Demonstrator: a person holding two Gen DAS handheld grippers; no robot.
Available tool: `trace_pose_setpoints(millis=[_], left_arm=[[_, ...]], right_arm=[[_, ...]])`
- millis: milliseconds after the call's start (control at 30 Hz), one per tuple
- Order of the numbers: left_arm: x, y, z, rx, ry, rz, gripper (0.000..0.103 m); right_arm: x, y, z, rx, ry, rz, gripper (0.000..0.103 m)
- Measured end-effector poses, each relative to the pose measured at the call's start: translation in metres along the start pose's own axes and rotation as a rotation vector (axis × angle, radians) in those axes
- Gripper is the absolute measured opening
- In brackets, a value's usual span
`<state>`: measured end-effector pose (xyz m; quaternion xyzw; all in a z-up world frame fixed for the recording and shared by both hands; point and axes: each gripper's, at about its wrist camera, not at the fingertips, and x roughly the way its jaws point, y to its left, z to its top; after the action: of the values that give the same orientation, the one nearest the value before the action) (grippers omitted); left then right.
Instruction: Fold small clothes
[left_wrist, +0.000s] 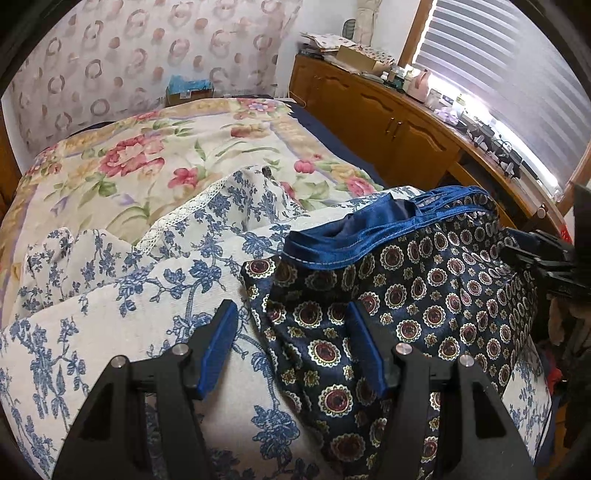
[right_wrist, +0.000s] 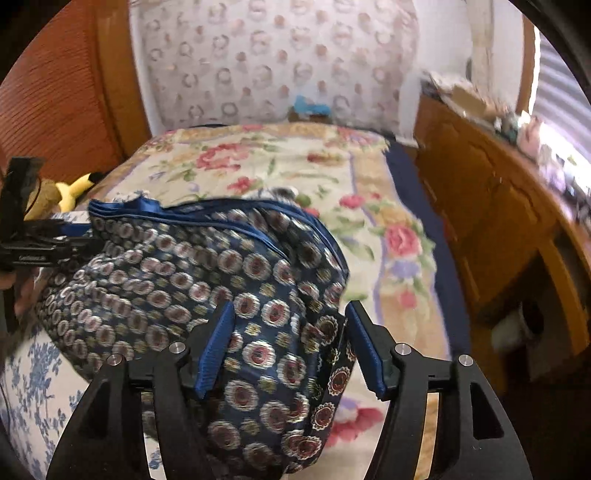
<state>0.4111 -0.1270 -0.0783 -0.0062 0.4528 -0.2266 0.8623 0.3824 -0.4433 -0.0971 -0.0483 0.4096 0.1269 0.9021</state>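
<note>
On the bed, a white cloth with blue flowers (left_wrist: 110, 295) lies at the left, over a flowered bedspread (left_wrist: 147, 158). Next to it, the left gripper (left_wrist: 291, 354) stands spread, 1 pad over the white cloth, the other over dark patterned shorts (left_wrist: 424, 295) with a blue waistband. Further right, the right gripper (right_wrist: 288, 350) is spread too, the shorts' cloth bunched loosely between its 2 fingers.

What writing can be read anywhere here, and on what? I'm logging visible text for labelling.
Left gripper, right wrist view: pale lettering on its black body, too blurred to read.
Dresser clutter: boxes and bottles, any labels too small to read.
Patterned shorts: no text, only medallion print.
Nothing else legible.
</note>
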Motion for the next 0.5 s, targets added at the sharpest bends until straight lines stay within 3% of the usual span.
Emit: trace_pose_setpoints(millis=[167,400,467,500], left_arm=[[0.001,0.001,-0.001,0.008,-0.008,0.003,0.061],[0.001,-0.003,-0.002,0.036,-0.025,0.005,0.06],[0.001,-0.004,-0.003,0.048,-0.024,-0.016,0.04],[0.002,-0.006,-0.001,0.048,-0.02,-0.022,0.039]], right_arm=[[0.01,-0.011,-0.002,0.073,0.01,0.026,0.065],[0.02,-0.008,-0.003,0.114,0.038,0.139,0.067],[0.02,-0.003,-0.004,0.093,0.038,0.154,0.064],[0.021,0.001,-0.004,0.082,0.043,0.16,0.058]])
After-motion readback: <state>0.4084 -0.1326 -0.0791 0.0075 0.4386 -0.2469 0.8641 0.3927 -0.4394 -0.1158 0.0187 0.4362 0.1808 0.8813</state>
